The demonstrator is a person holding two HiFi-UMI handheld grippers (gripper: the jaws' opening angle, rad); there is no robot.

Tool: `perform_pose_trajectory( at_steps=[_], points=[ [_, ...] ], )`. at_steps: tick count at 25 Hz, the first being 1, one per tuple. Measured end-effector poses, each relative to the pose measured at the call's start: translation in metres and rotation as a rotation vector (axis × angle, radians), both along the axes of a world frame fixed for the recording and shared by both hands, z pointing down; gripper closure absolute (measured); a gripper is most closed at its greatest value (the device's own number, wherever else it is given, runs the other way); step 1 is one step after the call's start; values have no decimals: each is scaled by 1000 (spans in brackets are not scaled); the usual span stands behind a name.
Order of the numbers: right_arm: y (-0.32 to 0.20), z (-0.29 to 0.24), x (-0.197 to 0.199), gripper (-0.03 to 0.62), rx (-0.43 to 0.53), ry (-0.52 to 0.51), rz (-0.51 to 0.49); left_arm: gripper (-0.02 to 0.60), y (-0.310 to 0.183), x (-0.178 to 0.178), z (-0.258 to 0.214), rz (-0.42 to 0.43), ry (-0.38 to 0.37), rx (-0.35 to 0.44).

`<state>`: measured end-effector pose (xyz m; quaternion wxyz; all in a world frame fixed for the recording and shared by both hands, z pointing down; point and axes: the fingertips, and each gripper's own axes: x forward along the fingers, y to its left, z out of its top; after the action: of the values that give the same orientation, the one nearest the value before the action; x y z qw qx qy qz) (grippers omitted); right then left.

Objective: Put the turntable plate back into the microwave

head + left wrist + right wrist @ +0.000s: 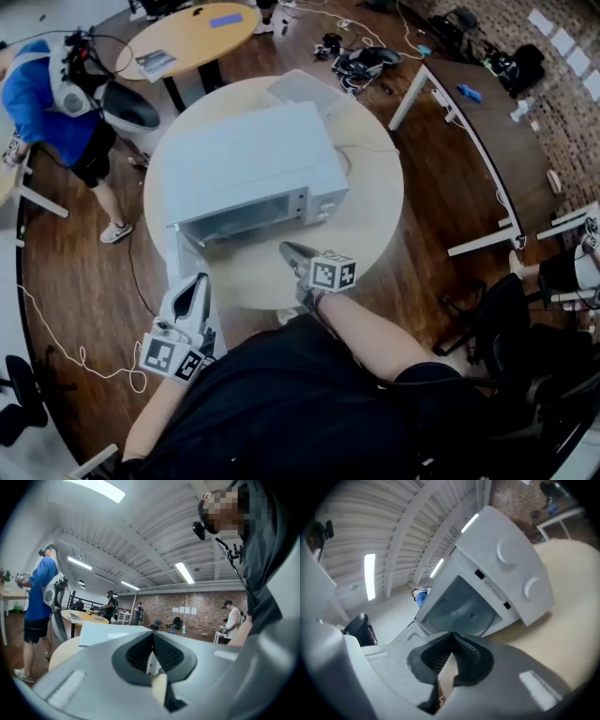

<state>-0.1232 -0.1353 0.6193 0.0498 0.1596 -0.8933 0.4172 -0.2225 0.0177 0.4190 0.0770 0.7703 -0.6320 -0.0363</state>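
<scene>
The white microwave (248, 164) stands on the round table (375, 206) with its door (187, 258) swung open toward me. In the right gripper view its cavity (459, 606) faces me, and a curved glassy rim shows inside; I cannot tell more of the turntable plate. My right gripper (292, 251) hovers just in front of the opening, at its right end, jaws shut with nothing between them (451, 641). My left gripper (197, 286) is by the open door's outer edge, also shut and empty (152, 641), looking over the microwave's top (108, 632).
A person in a blue shirt (47, 103) stands left of the table, holding other grippers. Another round table (192, 33) is behind, a long desk (478, 122) to the right. Cables and gear (361, 61) lie on the wood floor.
</scene>
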Motion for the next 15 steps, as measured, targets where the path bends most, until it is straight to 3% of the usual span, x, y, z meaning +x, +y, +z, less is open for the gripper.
perform_pose_trajectory(
  at_steps=[3,8,11,15],
  points=[
    [-9,-25,33,592,109,71,57,578,-18,21,16,103,76,-4],
    [-13,-44,59,592,175,121,145,578,-27,54,19,208,139,24],
    [-6,-48,65,592,188,146,150,578,-32,61,28,229,187,19],
    [5,-38,141,592,148,236,306,578,-32,100,46,305,324,-6]
  ],
)
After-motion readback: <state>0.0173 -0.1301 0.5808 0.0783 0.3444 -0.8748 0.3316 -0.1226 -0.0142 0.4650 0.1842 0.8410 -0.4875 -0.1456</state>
